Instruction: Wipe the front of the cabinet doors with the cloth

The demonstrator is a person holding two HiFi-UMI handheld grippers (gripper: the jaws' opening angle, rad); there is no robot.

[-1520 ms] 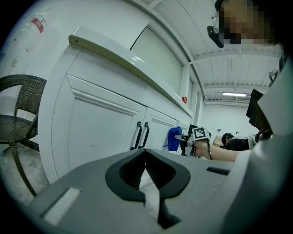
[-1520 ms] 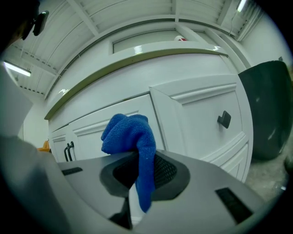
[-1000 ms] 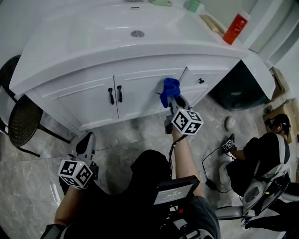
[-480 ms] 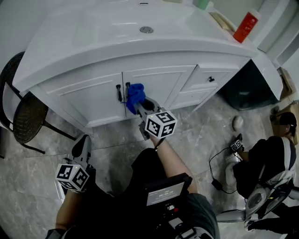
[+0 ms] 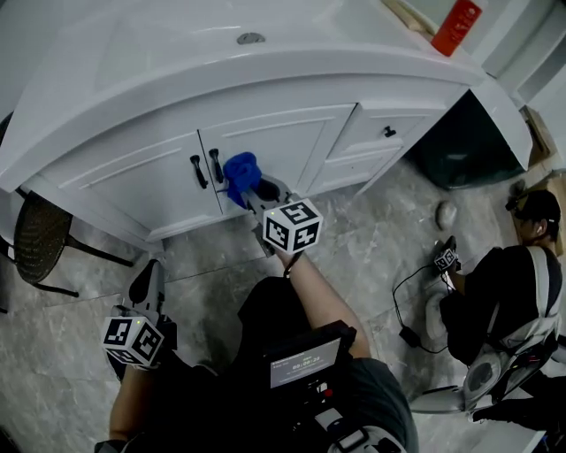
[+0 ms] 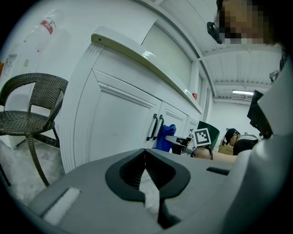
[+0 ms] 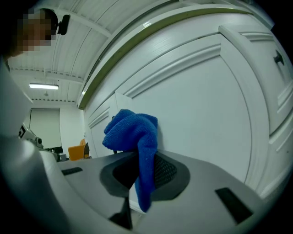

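Note:
The white vanity cabinet has two doors with black handles under a white basin. My right gripper is shut on a bunched blue cloth, which presses on the right door just right of the handles. In the right gripper view the blue cloth hangs between the jaws against the white door panel. My left gripper is held low over the floor, away from the cabinet, its jaws shut with nothing in them. From the left gripper view I see the door handles and blue cloth side-on.
A wicker chair stands left of the cabinet. A drawer column sits right of the doors. A dark green bin is at the right. Another person sits on the floor at the right with cables. A red bottle stands on the counter.
My right gripper has carried the cloth leftward across the right door, from near the drawer side to beside the handles. The left gripper has stayed low.

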